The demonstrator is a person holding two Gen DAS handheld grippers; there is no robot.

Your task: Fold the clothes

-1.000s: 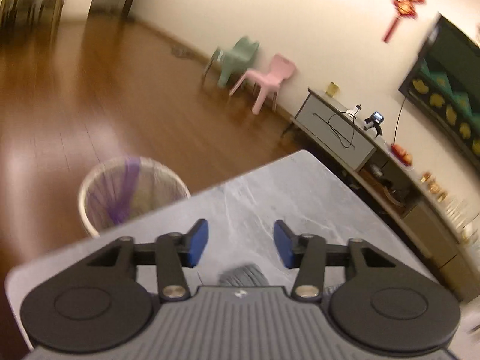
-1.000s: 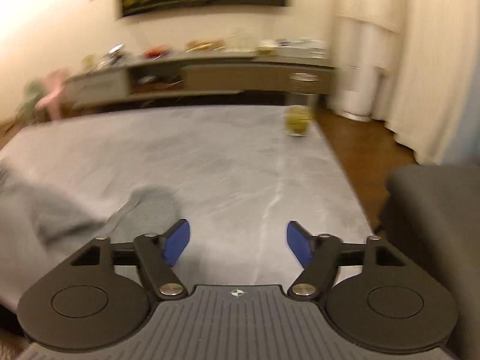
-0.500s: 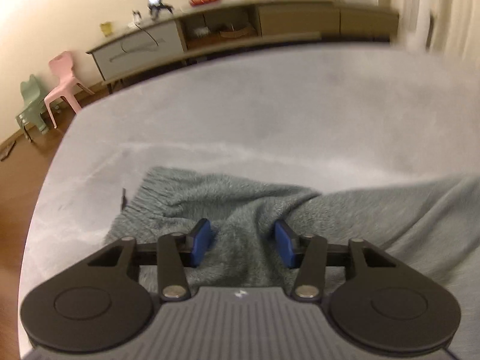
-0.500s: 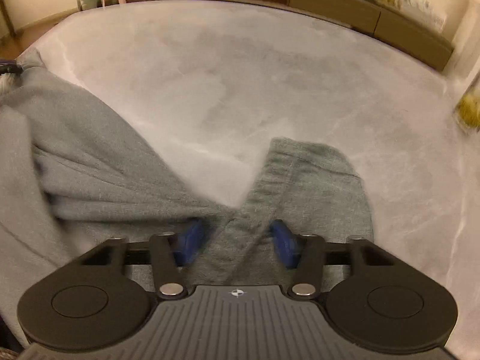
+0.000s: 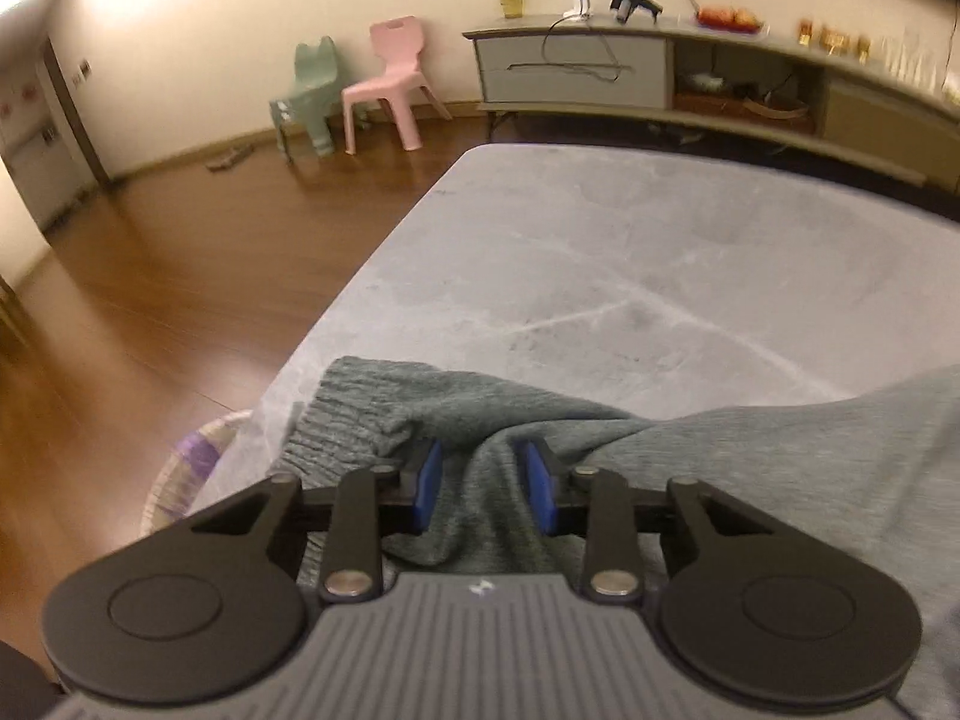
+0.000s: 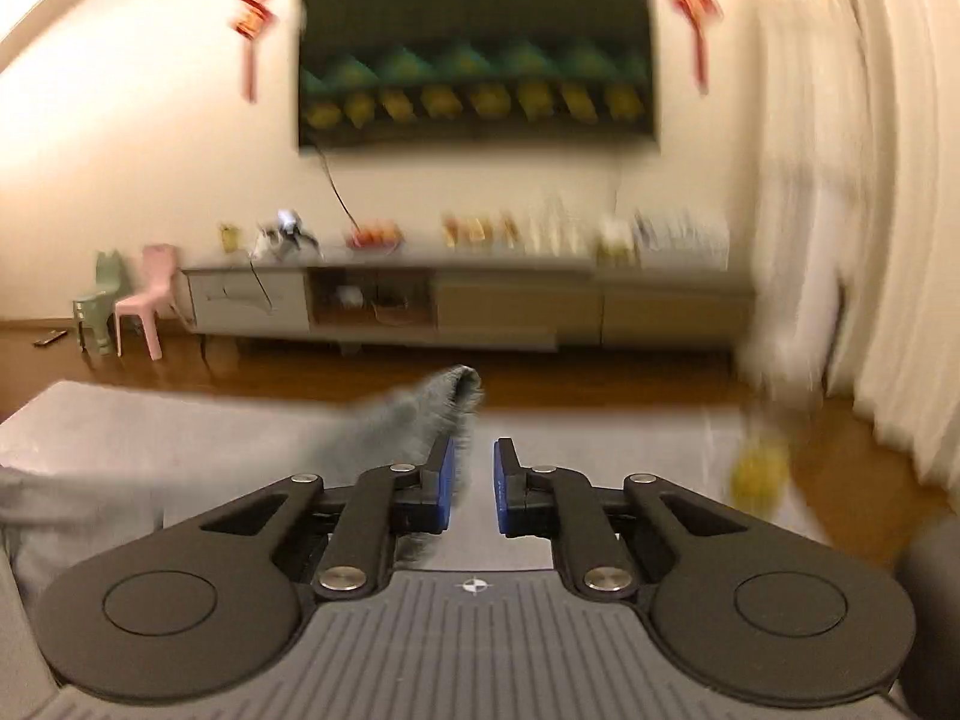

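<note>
- Knitwear in grey, a sweater (image 5: 690, 468), is seen in the lower half of the left wrist view, spread over the near part of a grey marble-patterned table (image 5: 630, 276).
- A ribbed cuff of the sweater (image 5: 342, 414) lies at the table's left edge, in the lower left of the frame.
- The left gripper (image 5: 483, 483) is set low over the cloth; a raised fold of the knit sits between its blue-padded fingers (image 5: 427, 480), which are drawn in against the fold and pinch it.
- Beyond the table edge, at the lower left, part of a woven basket (image 5: 180, 474) is seen on the wooden floor (image 5: 180, 252).
- In the upper left of that view a pink chair (image 5: 390, 84) and a green chair (image 5: 306, 96) stand side by side by the wall, with a low cabinet (image 5: 600, 72) to their right.
- In the right wrist view, which is blurred, the right gripper (image 6: 474, 483) is shown near the frame's centre, with its fingers (image 6: 445, 480) close together and a narrow gap between them.
- A strip of the sweater (image 6: 390, 420) runs from the left edge up to the frame's centre and passes the inner fingertip; whether cloth is actually pinched there cannot be told.
- A blurred yellowish object (image 6: 759, 468) appears at the right, on or near the table; a dark wall screen (image 6: 474, 54) fills the upper centre.
</note>
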